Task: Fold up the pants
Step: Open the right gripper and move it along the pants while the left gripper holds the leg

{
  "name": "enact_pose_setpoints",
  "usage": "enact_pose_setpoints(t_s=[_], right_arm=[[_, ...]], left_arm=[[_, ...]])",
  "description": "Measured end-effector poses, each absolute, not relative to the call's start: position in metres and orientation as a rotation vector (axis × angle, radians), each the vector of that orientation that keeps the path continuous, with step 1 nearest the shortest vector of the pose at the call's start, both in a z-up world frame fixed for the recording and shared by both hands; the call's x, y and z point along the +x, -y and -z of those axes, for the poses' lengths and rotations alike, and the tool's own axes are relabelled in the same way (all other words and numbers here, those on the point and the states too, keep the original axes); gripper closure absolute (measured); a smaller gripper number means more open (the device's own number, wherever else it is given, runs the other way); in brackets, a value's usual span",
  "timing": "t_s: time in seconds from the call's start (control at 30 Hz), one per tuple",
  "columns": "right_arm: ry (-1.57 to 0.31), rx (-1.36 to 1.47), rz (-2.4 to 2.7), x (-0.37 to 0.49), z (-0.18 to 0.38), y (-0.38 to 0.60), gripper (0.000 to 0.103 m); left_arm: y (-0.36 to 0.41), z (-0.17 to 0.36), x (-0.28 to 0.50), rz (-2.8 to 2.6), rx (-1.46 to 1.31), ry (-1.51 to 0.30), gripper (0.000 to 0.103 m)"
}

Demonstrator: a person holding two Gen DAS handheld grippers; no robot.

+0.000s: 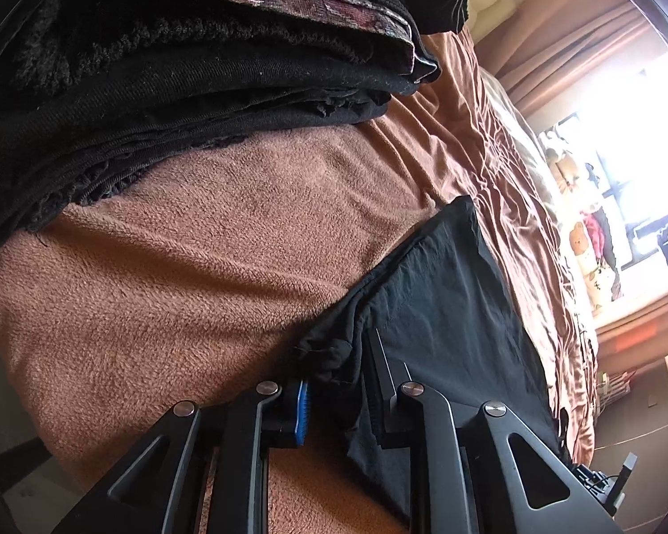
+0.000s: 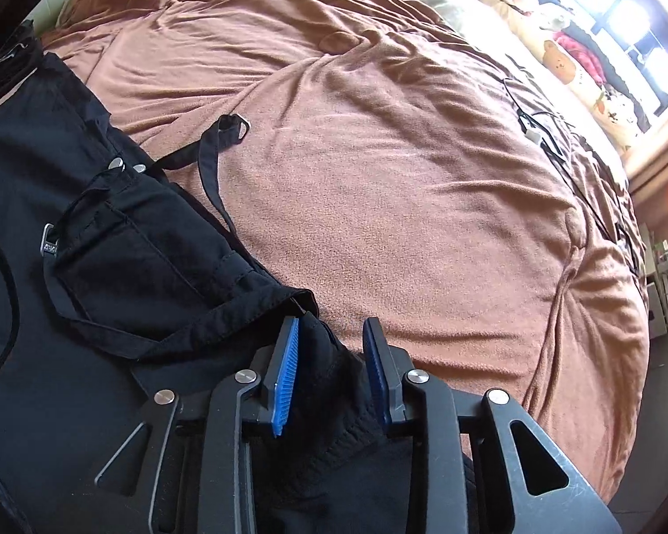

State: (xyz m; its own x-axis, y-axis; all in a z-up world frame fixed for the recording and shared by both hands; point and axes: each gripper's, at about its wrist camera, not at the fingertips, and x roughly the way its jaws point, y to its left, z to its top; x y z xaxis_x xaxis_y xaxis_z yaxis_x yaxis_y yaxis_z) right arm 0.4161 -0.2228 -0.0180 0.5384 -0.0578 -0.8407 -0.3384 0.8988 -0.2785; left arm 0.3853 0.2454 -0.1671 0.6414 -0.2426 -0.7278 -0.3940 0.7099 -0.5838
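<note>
One black pants (image 2: 89,267); two tools; one folded-clothes stack (image 1: 178,66); one brown blanket (image 2: 401,200).

Brown fleece blanket (image 2: 401,187) over bed, stack of folded dark clothes (image 1: 164,89) (top left), curtains (image 1: 570,40) by window.

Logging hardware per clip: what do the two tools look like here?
Both match: black angular linkage arms with triangular cut-outs and round silver pivot pins, plus blue ribbed pads on the fingers. Left tool shows one blue pad; right tool shows both. No cables, markings or sleeves visible.
</note>
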Motion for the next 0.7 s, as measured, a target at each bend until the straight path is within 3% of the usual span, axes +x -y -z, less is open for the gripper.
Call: enact_pose_setpoints(t_s=[0.3,0.7], right_arm=[[-0.921,-0.333,-0.194,0.381,-0.021,0.204,0.072],[-0.956,-0.24,-0.296,0.355,-0.014,0.167,0.072]], left_arm=[[-0.241,0.162,0.377,-0.045,-0.788,-0.915,0.079],[-0.229,0.165,0.372,0.005,-0.711,-0.904,0.079]])
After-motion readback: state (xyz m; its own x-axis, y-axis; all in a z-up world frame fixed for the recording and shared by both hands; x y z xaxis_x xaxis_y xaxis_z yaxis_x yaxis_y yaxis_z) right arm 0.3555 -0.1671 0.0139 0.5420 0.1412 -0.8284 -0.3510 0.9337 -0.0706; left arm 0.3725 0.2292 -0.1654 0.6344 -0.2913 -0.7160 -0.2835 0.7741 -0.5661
